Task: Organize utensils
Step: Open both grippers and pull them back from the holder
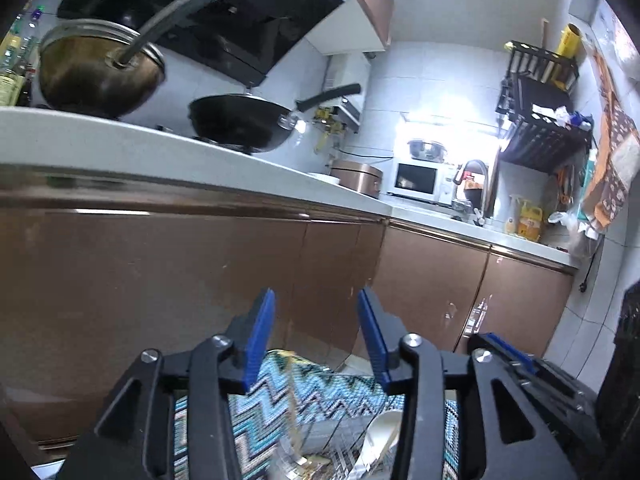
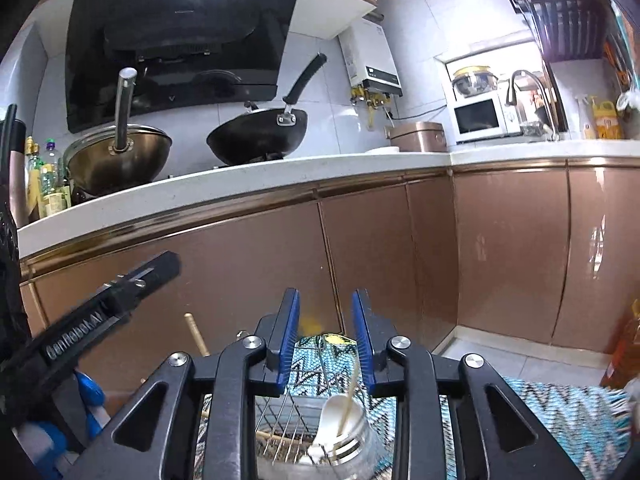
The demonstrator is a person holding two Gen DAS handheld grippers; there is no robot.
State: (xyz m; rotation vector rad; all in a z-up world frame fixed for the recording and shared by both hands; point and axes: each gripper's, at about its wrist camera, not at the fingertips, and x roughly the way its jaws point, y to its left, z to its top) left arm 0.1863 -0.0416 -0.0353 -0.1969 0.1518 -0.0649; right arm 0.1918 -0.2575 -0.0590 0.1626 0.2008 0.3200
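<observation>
My left gripper is open and empty, raised above a wire rack on a zigzag-patterned mat. A white spoon and a thin wooden stick stand in the rack area below it. My right gripper is open and empty, above a clear jar that holds a white spoon and a chopstick. The wire rack lies left of the jar. A wooden handle sticks up at the left. The left gripper's body shows at the left.
Brown cabinet doors stand close ahead under a white counter. On the counter are two woks, a rice cooker and a microwave. An oil bottle stands at the right on the floor.
</observation>
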